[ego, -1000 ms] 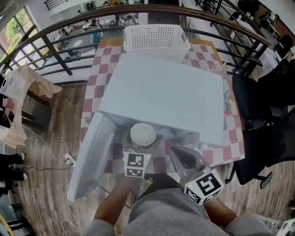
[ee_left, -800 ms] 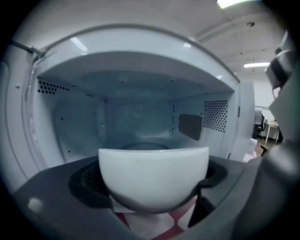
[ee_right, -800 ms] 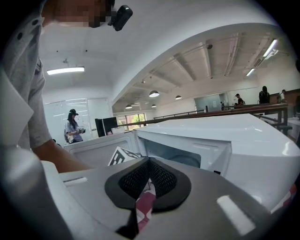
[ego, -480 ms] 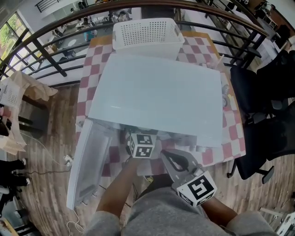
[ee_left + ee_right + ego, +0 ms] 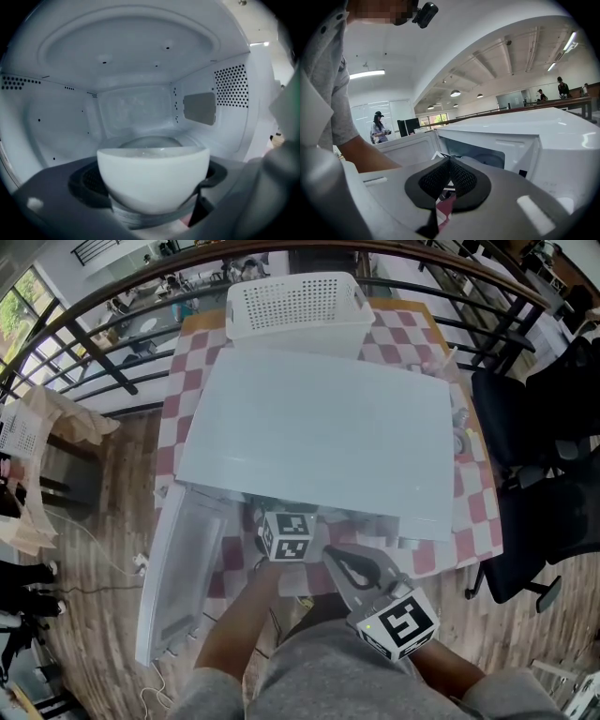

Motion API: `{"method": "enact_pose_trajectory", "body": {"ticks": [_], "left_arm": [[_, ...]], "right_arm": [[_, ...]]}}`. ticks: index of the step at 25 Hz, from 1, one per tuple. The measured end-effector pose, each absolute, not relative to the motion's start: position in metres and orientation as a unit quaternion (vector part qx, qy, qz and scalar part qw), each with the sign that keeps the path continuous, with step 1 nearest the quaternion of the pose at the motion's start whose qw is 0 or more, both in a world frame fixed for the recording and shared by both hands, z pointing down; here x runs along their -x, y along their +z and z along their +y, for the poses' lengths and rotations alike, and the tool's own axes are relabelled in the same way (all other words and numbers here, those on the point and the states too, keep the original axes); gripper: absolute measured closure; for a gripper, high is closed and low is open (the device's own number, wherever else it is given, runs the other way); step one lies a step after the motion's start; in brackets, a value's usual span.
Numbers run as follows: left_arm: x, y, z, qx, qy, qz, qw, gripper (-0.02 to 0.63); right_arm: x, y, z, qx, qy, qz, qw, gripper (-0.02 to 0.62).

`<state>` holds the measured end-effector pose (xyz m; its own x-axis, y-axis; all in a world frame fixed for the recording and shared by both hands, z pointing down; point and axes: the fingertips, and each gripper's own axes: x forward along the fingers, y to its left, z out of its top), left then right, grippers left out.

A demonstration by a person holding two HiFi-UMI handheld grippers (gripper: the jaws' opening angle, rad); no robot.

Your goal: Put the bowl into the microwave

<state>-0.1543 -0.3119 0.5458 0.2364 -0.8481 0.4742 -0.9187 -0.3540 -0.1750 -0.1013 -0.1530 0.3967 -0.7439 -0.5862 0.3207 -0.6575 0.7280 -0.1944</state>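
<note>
- Moved since a second ago: left gripper (image 5: pixel 291 533) has gone forward from the oven mouth into the cavity, taking the bowl (image 5: pixel 153 176) with it. In the head view the bowl, then plain at the opening, is now hidden under the oven's top, and only the gripper's marker cube shows at the front edge.
- Left gripper, fingers: pinching the bowl, with dark pads against its wall at 9 and 3 o'clock.
- Bowl: white, round, upright, inside the microwave (image 5: pixel 319 427). The glass turntable (image 5: pixel 149 140) lies just behind it at 12 o'clock. Whether the bowl rests on the turntable cannot be told.
- Microwave: white, on the counter (image 5: pixel 183 381), which carries a red-and-white checked cloth. Its door (image 5: pixel 178 568) is swung open at 8 o'clock of the body.
- Cavity, in the left gripper view: perforated vents at 2 o'clock and 9 o'clock, and a grey panel on the right wall.
- Right gripper (image 5: pixel 349 566): outside the oven, at 5 o'clock of the left gripper, fingers pressed together with nothing between them.
- Basket (image 5: pixel 298 301): white, perforated, at 12 o'clock of the microwave, touching its rear edge.
- Chair (image 5: pixel 534 474): black, at 3 o'clock of the counter.
</note>
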Motion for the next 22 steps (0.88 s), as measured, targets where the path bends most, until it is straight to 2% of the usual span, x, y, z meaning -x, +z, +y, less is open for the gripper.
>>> {"method": "enact_pose_trajectory", "body": {"ticks": [6,22], "left_arm": [[0.1587,0.5493,-0.308,-0.783,0.245,-0.565,0.094,0.083],[0.1562,0.5507,-0.3095,-0.793,0.245,-0.548,0.099,0.083]], "right_arm": [[0.103,0.4014,-0.1489,-0.334,0.154,-0.922,0.121,0.598],[0.1083,0.4024,-0.1539,-0.339,0.154,-0.92,0.119,0.597]]}}
